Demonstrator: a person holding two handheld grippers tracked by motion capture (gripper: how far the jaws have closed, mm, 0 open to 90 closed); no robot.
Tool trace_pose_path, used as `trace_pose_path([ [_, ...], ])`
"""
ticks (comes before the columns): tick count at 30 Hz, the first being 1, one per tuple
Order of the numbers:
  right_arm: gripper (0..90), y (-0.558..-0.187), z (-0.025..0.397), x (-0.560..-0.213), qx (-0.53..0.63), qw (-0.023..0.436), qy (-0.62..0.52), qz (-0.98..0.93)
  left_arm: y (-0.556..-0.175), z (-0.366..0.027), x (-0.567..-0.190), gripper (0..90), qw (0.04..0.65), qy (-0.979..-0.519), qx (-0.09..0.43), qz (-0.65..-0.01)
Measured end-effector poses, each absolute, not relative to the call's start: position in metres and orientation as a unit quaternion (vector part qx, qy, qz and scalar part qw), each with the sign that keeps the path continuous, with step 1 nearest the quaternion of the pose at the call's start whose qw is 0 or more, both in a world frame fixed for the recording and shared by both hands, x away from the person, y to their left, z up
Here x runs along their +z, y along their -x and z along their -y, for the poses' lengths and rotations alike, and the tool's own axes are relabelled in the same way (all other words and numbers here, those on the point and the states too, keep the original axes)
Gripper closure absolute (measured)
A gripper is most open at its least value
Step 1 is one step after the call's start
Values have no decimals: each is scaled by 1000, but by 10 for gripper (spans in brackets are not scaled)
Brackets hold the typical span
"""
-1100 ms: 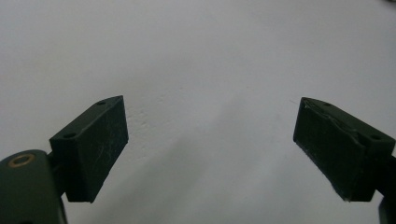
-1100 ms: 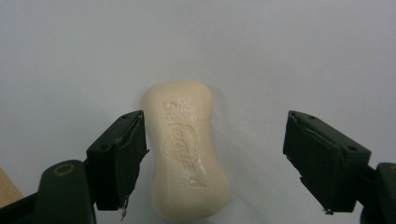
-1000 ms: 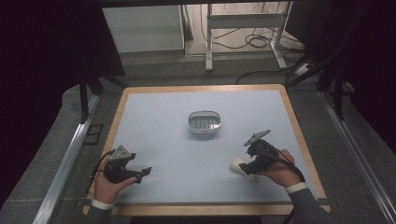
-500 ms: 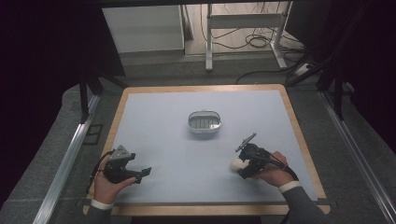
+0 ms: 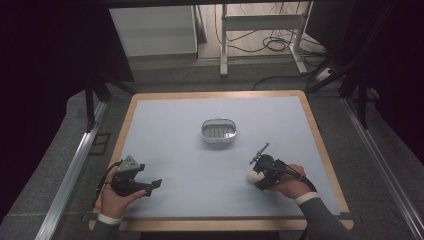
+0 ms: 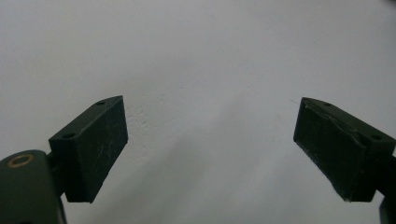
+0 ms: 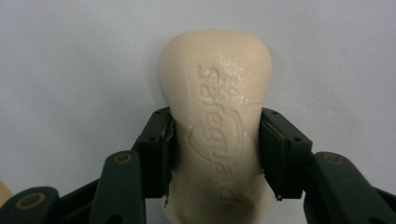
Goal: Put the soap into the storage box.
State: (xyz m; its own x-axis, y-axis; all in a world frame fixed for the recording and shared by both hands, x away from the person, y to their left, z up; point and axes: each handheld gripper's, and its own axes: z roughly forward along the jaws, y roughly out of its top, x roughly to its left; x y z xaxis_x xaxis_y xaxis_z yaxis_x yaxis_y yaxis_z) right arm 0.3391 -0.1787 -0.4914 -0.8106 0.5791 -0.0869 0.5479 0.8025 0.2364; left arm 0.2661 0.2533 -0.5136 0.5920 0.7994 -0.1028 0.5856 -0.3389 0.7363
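High view: pale table (image 5: 165, 130), dark room.

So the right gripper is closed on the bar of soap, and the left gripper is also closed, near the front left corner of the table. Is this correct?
Not quite. The left gripper is open: the left gripper view shows its jaws wide apart with only bare table between them. The rest holds: the right gripper is shut on the bar of soap, and the left one sits near the front left corner.
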Motion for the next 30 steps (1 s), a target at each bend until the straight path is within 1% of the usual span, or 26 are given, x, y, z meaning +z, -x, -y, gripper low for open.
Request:
trace_pose_path([
  [7,494,-341,180,-487,102,79,-298,-946,-266,-253,-514,104,384,-804,140,-431],
  [11,495,-341,182,-480,116,103,-298,-942,-265,-253,-513,104,386,-803,140,-432],
  [18,494,-347,187,-466,130,112,-298,-939,-266,-253,-514,104,381,-807,140,-429],
  [30,494,-362,186,-451,159,109,-298,-935,-266,-253,-514,104,383,-804,141,-432],
])
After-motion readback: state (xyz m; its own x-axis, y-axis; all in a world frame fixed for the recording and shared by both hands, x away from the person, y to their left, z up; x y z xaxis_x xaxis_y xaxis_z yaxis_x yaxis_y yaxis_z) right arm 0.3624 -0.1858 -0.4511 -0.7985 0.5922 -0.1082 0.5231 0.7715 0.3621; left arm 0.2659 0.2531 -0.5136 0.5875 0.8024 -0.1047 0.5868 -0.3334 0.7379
